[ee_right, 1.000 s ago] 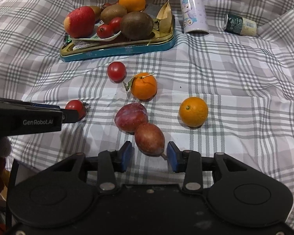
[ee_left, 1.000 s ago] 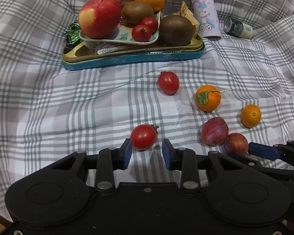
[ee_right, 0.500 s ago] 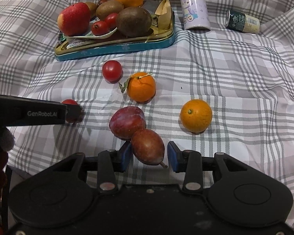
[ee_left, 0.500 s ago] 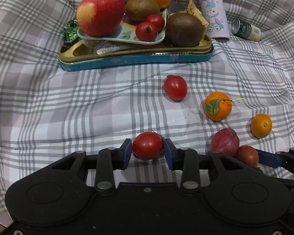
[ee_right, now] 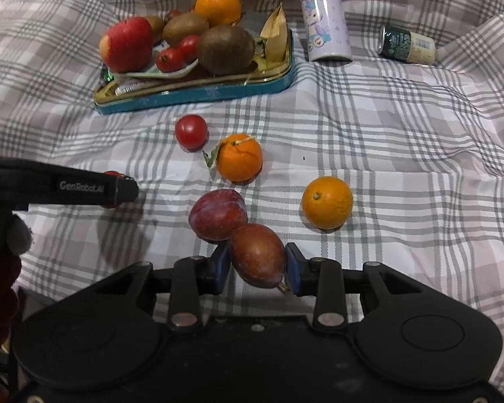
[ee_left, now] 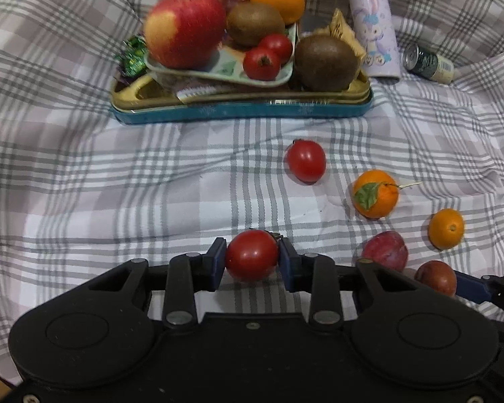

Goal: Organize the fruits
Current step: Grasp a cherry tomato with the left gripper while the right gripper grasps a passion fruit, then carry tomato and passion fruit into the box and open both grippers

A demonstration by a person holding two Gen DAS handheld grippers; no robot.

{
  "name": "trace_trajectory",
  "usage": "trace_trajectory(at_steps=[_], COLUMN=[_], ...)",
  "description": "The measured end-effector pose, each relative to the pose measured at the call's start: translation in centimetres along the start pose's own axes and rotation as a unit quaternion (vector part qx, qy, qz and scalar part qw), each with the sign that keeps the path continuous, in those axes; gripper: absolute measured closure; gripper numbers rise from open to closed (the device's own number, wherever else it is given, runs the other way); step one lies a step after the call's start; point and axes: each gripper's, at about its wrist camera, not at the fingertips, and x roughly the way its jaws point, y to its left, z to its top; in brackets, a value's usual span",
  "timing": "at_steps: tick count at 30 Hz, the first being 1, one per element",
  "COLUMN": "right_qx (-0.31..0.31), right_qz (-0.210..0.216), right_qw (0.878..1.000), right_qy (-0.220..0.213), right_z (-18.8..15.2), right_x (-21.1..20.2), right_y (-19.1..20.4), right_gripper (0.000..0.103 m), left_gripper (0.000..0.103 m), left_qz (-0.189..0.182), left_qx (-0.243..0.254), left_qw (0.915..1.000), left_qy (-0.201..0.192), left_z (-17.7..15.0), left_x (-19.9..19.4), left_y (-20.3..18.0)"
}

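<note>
While left tongs (ee_left: 252,262) grip a tomato (ee_left: 252,255), right tongs (ee_right: 257,267) clasp a plum (ee_right: 257,260) touching another plum (ee_right: 218,214).

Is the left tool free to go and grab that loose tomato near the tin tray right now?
Probably not: the left tool already grips a tomato between its fingers. The path to the loose tomato is bare cloth, short of the tin tray.

I read one clear text — "GenRobot.AI", white on the black side of the left gripper (ee_right: 84,186). The small dark can (ee_right: 407,45) carries print too, probably a product label, but it is too small to read.
</note>
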Motion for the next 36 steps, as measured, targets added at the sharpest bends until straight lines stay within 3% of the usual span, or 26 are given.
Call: trace_trajectory(at_steps=[7,13,20,27,36], right_qx=[0.004,-0.017,-0.025,-0.026,-0.037], right_qz=[0.019,0.031,0.051,0.064,0.07], right_qw=[1.0,0.999,0.998,0.995,0.992], right_qy=[-0.02,-0.026,0.013,0.07,0.095], right_z=[-0.8,-3.9,-9.4,-14.6,-17.3], right_x=[-4.4,-8.6,-11.4,-11.6,-11.2], right_y=[0.2,0.8,1.0,1.4,2.6], right_gripper=[0.066,0.066,0.066,0.066,0.066], left_gripper=[0.061,0.061,0.061,0.061,0.061], left_qz=[-0.002,-0.007,-0.01,0.001,0.008], left_qx=[0.006,0.008,-0.002,-0.017,-0.027], left_qw=[0.9999,0.9999,0.9997,0.9986,0.9984], left_qy=[-0.013,-0.005,0.021,0.049,0.05], left_z=[-1.6,-4.7,-9.6,-13.2,-13.2], left_x=[-4.8,-7.8,-9.3,-9.3,-8.7], left_y=[0.0,-0.1,-0.4,-0.4,-0.5])
